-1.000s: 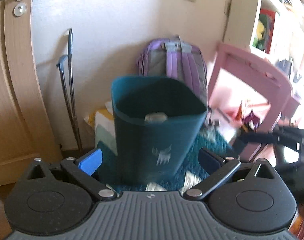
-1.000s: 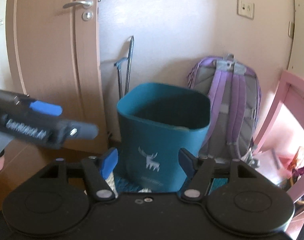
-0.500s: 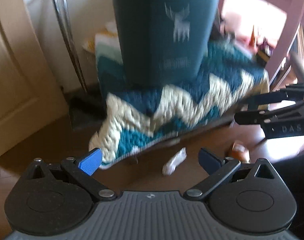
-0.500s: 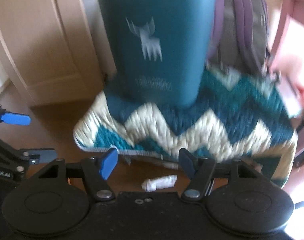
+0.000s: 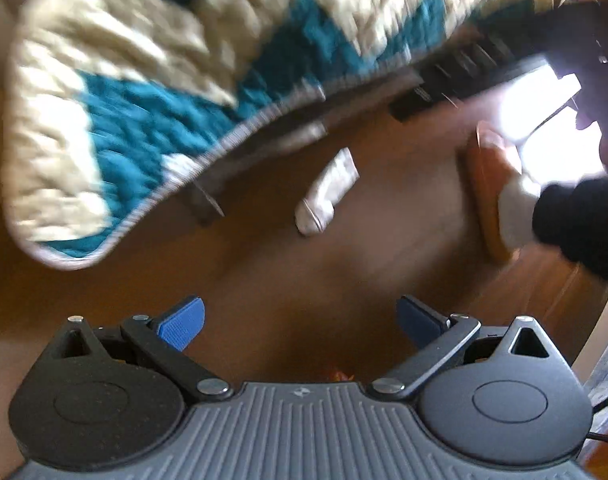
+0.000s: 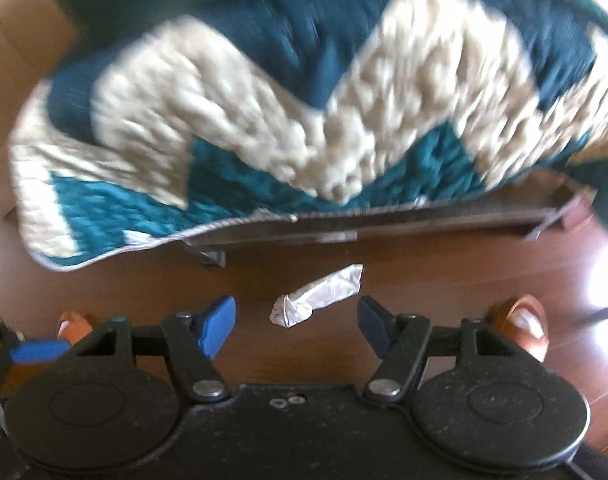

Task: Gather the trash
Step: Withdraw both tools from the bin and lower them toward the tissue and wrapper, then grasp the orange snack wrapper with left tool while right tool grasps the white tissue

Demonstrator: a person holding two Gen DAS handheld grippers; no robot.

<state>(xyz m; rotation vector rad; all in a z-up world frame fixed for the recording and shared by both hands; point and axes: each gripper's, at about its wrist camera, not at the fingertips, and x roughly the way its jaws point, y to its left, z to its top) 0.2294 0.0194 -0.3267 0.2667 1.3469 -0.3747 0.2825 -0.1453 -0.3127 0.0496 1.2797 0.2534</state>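
A crumpled white wrapper (image 5: 327,194) lies on the brown wooden floor just in front of a blanket-covered low stand. In the right wrist view the wrapper (image 6: 317,296) sits just ahead of my right gripper (image 6: 296,322), level with the gap between its blue pads. That gripper is open and touches nothing. My left gripper (image 5: 300,320) is also open and empty, and the wrapper lies well ahead of it. A blue pad of the left gripper (image 6: 36,350) shows at the left edge of the right view. The teal bin is not clearly in view.
A teal and cream zigzag blanket (image 6: 264,120) hangs over the low stand's dark frame (image 6: 383,228). A person's feet in orange slippers (image 6: 519,324) (image 6: 74,322) stand either side of the right gripper. One slipper (image 5: 491,192), its white sock and a black trouser leg (image 5: 575,220) show at right.
Both grippers have dropped from bin height towards the floor and tipped downwards. The bin has slid out of the top of both views and the wrapper now looks larger. Both stay open.
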